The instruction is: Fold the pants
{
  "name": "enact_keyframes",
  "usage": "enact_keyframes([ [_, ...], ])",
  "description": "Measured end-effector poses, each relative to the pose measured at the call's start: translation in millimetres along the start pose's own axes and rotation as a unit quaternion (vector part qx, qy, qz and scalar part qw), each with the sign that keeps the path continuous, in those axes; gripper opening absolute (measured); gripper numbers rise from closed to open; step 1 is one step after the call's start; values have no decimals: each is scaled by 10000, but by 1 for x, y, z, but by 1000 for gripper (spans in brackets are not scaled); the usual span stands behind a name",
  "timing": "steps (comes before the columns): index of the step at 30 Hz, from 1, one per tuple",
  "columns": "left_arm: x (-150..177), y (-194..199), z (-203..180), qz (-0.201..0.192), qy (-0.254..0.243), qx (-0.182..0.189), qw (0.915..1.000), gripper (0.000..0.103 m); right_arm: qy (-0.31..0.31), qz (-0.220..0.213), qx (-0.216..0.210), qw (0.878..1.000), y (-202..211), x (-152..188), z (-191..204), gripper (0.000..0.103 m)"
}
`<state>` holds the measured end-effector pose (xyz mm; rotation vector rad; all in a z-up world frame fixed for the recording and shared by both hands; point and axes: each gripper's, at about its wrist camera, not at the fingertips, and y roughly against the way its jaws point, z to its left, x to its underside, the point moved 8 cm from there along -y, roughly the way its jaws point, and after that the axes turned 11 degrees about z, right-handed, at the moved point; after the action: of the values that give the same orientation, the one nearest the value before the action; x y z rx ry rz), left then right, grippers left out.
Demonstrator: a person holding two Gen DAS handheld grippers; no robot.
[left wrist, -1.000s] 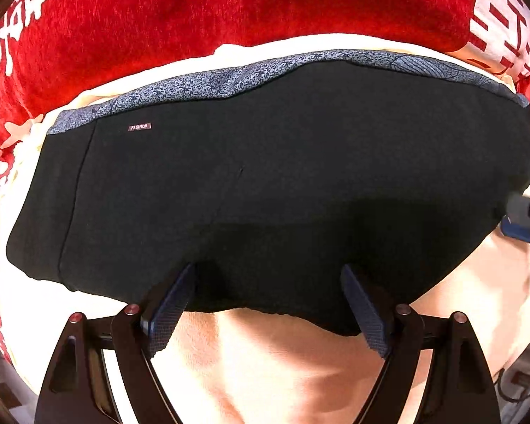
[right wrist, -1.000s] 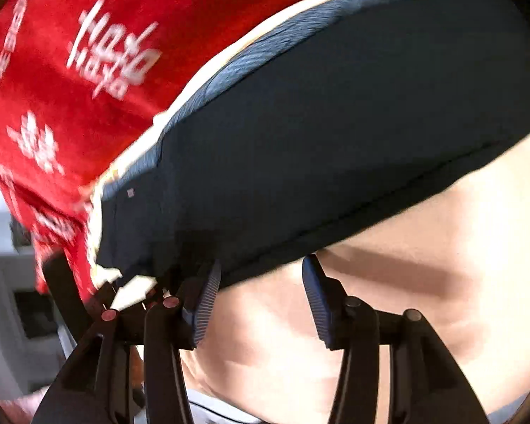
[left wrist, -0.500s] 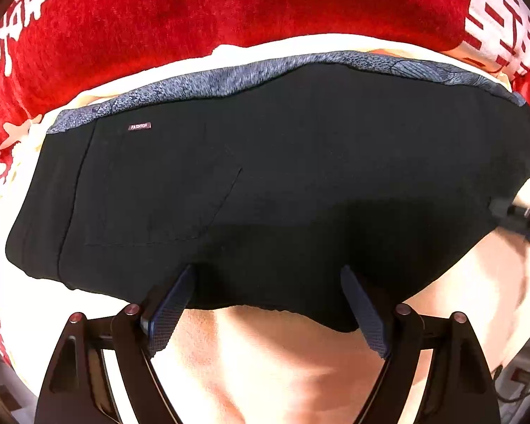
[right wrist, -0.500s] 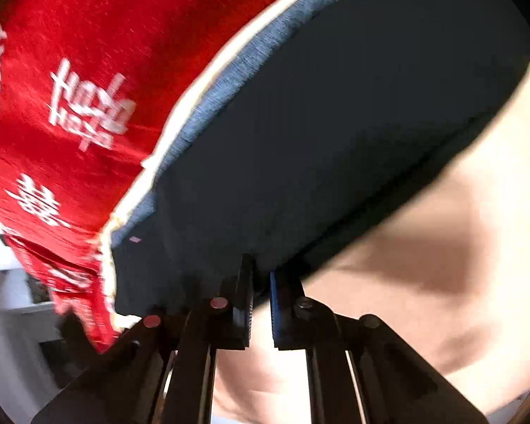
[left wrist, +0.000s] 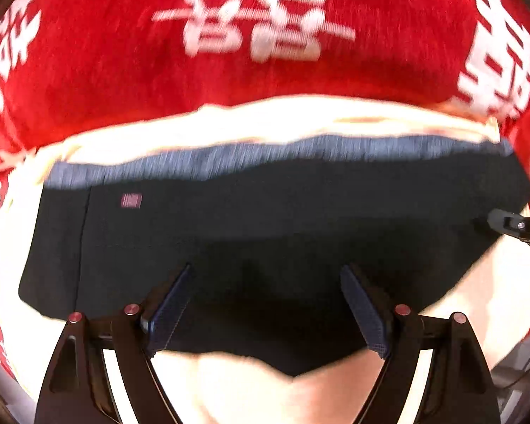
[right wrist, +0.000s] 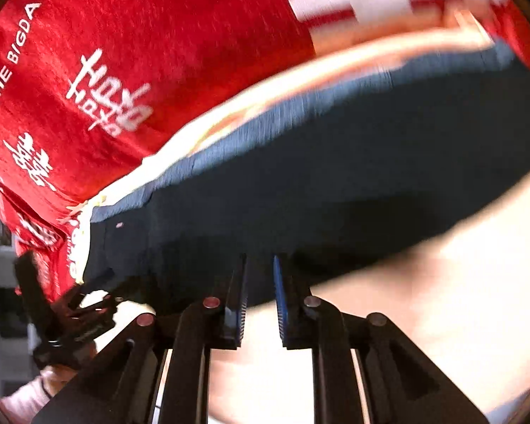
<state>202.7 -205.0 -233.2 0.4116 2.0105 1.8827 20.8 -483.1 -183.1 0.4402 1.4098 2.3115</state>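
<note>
My left gripper has its jaws spread wide and pointing forward, while my right gripper has its jaws drawn near together with a narrow gap between the ribbed pads.

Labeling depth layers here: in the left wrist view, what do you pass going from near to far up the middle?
left gripper → black pants → blue-grey waistband → cream sheet → red blanket
</note>
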Motion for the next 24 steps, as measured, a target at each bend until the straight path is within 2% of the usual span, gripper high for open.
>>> enact_keyframes([
  [3,-35,-8,-8,-149,221,-97,9996,86,258,37,103,9996,-4,-47,-3,16],
  [7,-76,-42,-6,-108,699,-321,9970,86,638,338,83,9974,-29,-82,7,16],
  [9,-81,-68,2,144,866,-571,9945,86,888,508,311,9943,-48,-94,5,16],
  [10,-81,-78,4,224,948,-514,9939,87,957,611,429,9926,-59,-98,0,15],
  [11,-81,-80,8,145,1116,-399,9928,90,1016,642,393,9920,-66,-103,-8,12],
  [12,-81,-82,13,150,1243,-404,9913,97,1081,570,272,9921,-65,-107,-12,10],
  [14,-80,-84,16,169,1363,-322,9900,98,1185,446,238,9917,-55,-112,-21,10],
  [16,-80,-84,14,138,1351,-417,9899,98,1258,342,296,9910,-45,-116,-33,10],
  [18,-82,-81,9,91,1201,-653,9906,98,1207,212,359,9918,-30,-125,-55,11],
  [20,-83,-79,5,55,1089,-845,9904,98,949,78,643,9934,-16,-140,-83,15],
  [22,-85,-79,2,58,1061,-924,9900,98,410,-85,826,9957,5,-155,-130,14],
  [24,-89,-80,-4,106,1085,-946,9895,98,84,-191,1224,9923,20,-163,-169,13],
])
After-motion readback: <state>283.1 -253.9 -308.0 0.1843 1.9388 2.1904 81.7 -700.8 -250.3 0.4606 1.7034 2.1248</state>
